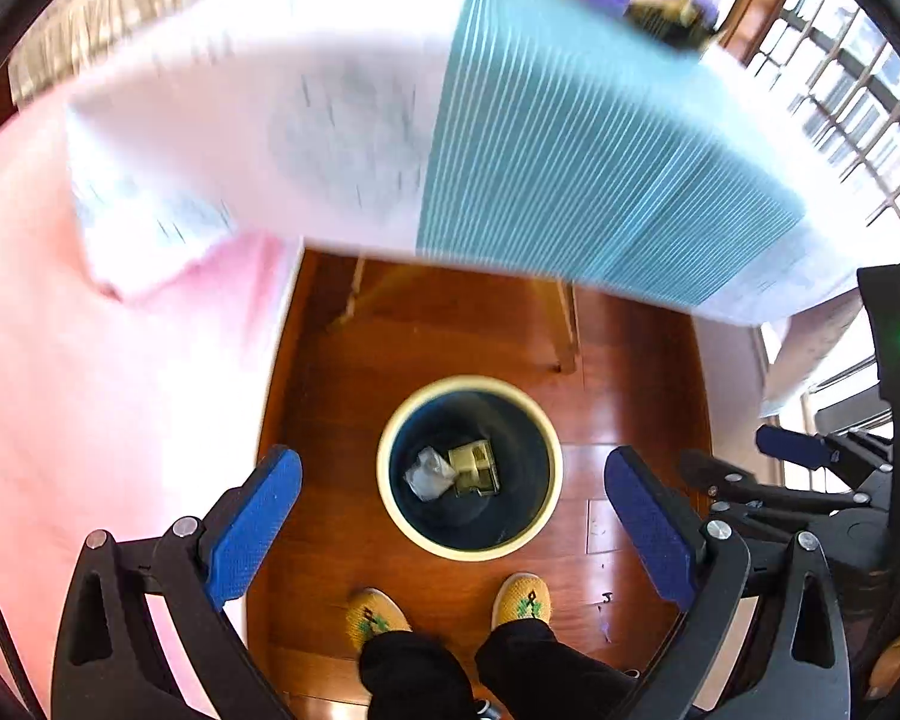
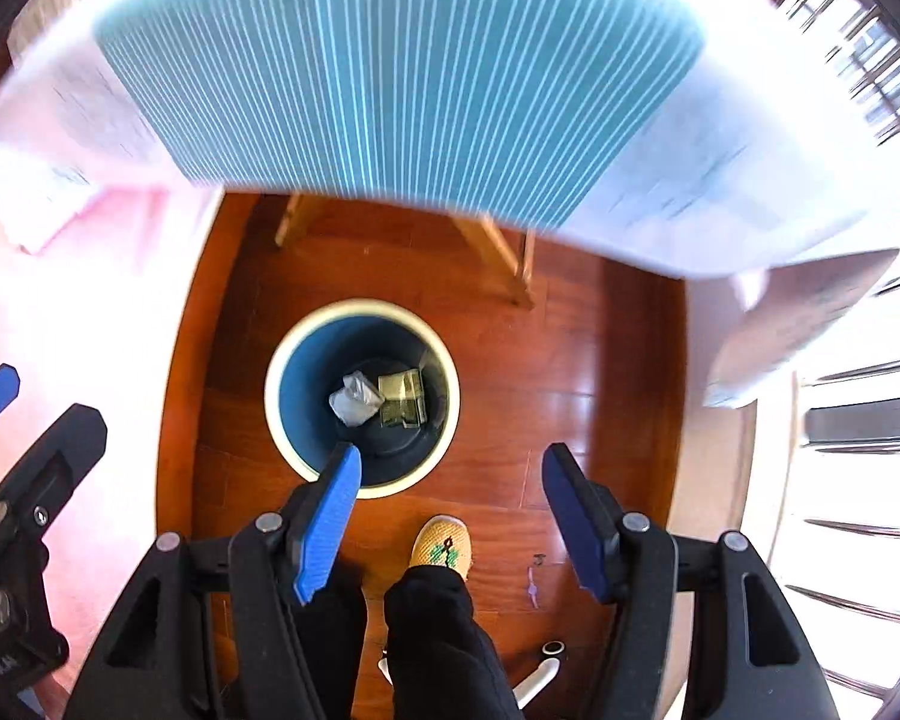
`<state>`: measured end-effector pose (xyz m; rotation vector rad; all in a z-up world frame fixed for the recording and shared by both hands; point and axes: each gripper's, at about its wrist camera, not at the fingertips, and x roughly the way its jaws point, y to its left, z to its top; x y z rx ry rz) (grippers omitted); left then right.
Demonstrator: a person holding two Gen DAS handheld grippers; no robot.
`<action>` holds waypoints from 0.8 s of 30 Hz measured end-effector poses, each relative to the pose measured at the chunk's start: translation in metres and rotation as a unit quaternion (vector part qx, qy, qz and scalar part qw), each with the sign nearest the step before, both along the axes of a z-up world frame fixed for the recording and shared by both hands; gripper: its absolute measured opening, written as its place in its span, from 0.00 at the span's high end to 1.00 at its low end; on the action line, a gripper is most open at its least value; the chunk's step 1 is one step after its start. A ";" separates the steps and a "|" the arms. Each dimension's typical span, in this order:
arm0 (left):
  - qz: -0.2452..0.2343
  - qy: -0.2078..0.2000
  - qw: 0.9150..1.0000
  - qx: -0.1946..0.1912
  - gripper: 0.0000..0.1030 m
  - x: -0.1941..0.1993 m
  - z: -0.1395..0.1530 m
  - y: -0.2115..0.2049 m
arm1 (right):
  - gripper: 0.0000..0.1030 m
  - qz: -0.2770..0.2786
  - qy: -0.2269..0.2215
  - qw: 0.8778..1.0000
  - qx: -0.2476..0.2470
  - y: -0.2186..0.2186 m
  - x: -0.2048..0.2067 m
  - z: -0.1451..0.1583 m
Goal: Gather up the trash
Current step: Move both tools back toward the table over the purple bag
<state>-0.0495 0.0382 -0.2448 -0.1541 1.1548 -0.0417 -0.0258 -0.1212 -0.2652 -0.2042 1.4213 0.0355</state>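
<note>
Left wrist view
- Landmark: waste bin [image 1: 469, 468], round, cream rim, dark blue inside, standing on the wooden floor [image 1: 342, 420].
- Trash: crumpled clear wrapper [image 1: 429, 473] and small pale carton [image 1: 475, 468], both at the bottom of the bin, side by side and touching.
- Left tool [image 1: 453, 534]: blue pads wide apart, nothing between them; it hangs above the bin's near rim, one pad to each side of the bin.
- Right tool [image 1: 810, 468]: seen at the right edge, well to the right of the bin; its jaw spacing is hard to read here.
- Bench [image 1: 600, 138]: beyond the bin, blurred, covered by a white cloth with a teal striped panel.
- Person: two yellow knitted slippers [image 1: 522, 600] just on the near side of the bin, dark trouser legs above them.

Right wrist view
- Bin [image 2: 363, 399]: wrapper [image 2: 354, 399] and carton [image 2: 402, 399] lie inside at the bottom.
- Right tool [image 2: 450, 522]: pads spread apart, empty; left pad overlaps the bin's near rim, right pad off to the bin's right.
- Left tool [image 2: 6, 420]: at the left edge, far left of the bin.
- Bench [image 2: 390, 90]: behind the bin, blurred.
</note>
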 end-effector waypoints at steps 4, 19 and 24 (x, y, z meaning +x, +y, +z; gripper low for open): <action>0.000 -0.038 0.999 0.015 0.03 -0.003 0.064 0.006 | 0.38 0.007 -0.029 1.000 0.010 0.004 0.002 0.062; -0.007 -0.141 0.989 0.038 0.03 0.019 0.218 0.037 | 0.39 -0.038 -0.123 0.991 0.046 0.010 0.033 0.195; -0.042 -0.157 0.985 0.053 0.03 0.032 0.237 0.034 | 0.39 -0.064 -0.157 0.984 0.047 0.011 0.049 0.218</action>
